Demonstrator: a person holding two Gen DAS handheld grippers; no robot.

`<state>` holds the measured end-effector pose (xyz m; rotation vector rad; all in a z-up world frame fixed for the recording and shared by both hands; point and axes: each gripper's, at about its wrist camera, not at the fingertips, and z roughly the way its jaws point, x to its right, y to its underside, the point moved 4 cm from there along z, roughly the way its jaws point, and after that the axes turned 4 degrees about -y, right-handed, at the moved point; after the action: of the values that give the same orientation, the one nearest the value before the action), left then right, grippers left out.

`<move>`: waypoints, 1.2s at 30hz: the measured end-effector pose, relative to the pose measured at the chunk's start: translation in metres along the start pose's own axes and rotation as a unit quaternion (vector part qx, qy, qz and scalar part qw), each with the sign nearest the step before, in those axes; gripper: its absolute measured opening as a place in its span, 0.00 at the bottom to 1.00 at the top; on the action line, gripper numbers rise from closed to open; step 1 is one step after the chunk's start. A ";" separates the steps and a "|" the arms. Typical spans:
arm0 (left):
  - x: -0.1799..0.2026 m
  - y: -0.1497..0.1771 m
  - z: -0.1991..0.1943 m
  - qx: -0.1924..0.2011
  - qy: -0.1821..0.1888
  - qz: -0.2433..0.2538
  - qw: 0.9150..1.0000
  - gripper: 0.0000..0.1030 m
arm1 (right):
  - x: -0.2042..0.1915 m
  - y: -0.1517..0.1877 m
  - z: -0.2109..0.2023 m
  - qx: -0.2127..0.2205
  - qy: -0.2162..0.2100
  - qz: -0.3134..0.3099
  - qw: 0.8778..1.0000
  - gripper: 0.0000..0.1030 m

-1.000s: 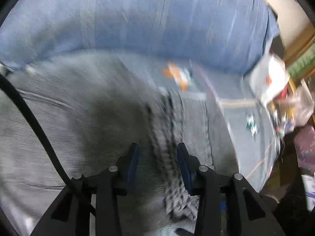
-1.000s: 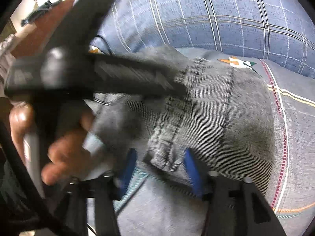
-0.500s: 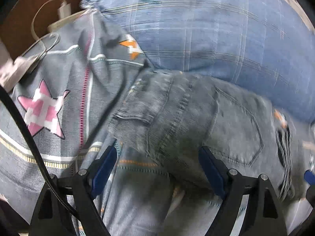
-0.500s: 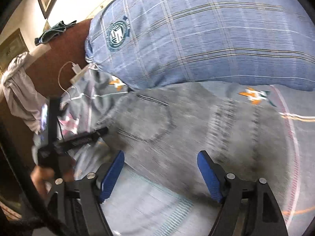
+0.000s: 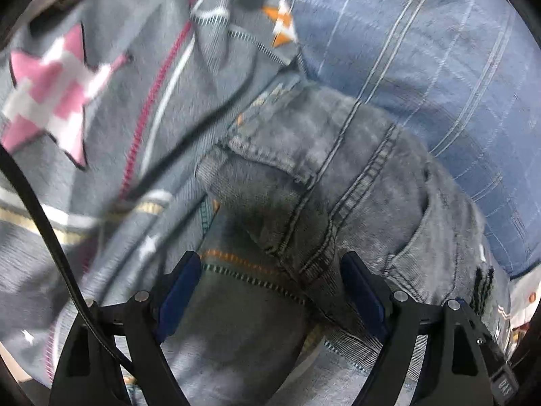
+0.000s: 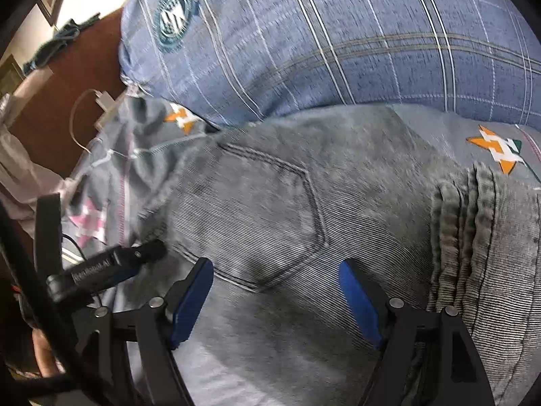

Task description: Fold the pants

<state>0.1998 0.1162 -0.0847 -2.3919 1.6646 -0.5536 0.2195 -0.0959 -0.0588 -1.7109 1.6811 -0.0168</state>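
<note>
Grey denim pants (image 5: 321, 176) lie folded on a patterned grey bedsheet (image 5: 101, 128), waistband end towards the left. My left gripper (image 5: 270, 277) hovers open over the pants' near left corner, where the seams meet; nothing is pinched between its blue pads. In the right wrist view the pants (image 6: 270, 203) show a back pocket and stacked leg hems at the right. My right gripper (image 6: 275, 287) is open just above the pocket area, holding nothing. The left gripper (image 6: 101, 267) appears there at the pants' left edge.
A large blue plaid pillow (image 6: 338, 34) lies right behind the pants. A brown headboard (image 6: 44, 118) with a white charger and cable (image 6: 101, 101) stands at the far left. Pink and orange stars mark the sheet. Clutter sits beyond the bed's right edge (image 5: 520, 304).
Both grippers let go of the folded pants and opened wide. The left gripper swung over to the waistband end; the right one drew back over the pocket area.
</note>
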 end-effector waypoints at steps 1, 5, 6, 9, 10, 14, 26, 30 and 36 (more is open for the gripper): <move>-0.001 0.000 0.004 -0.007 0.001 -0.004 1.000 0.83 | 0.002 0.000 0.001 -0.001 -0.002 -0.002 1.000 0.77; -0.008 -0.003 -0.002 0.018 -0.003 -0.022 1.000 0.83 | -0.002 -0.001 0.005 -0.006 0.005 -0.016 1.000 0.77; -0.009 -0.004 0.001 0.020 -0.004 -0.024 0.999 0.83 | -0.006 -0.001 0.008 -0.007 0.008 -0.024 1.000 0.77; -0.013 -0.003 0.009 -0.001 0.015 -0.042 0.999 0.83 | -0.013 0.001 0.013 -0.011 0.026 -0.045 0.999 0.77; -0.014 -0.003 0.011 -0.006 0.020 -0.047 0.999 0.83 | -0.014 0.001 0.014 -0.012 0.029 -0.048 0.998 0.77; -0.014 -0.002 0.000 0.009 0.032 -0.050 0.998 0.83 | -0.013 0.002 0.013 -0.013 0.027 -0.044 0.999 0.77; -0.046 -0.004 -0.014 -0.005 0.116 -0.144 0.983 0.83 | -0.014 0.003 0.009 -0.017 0.023 -0.036 0.999 0.77; -0.047 -0.005 -0.008 -0.017 0.121 -0.158 0.980 0.81 | -0.017 0.004 0.009 -0.015 0.015 -0.036 0.999 0.77; -0.043 -0.001 -0.005 -0.026 0.127 -0.160 0.979 0.72 | -0.018 0.006 0.012 -0.017 0.013 -0.039 0.999 0.77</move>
<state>0.1851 0.1571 -0.0882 -2.7457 1.3976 -0.9111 0.2175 -0.0735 -0.0625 -1.8094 1.6405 -0.0473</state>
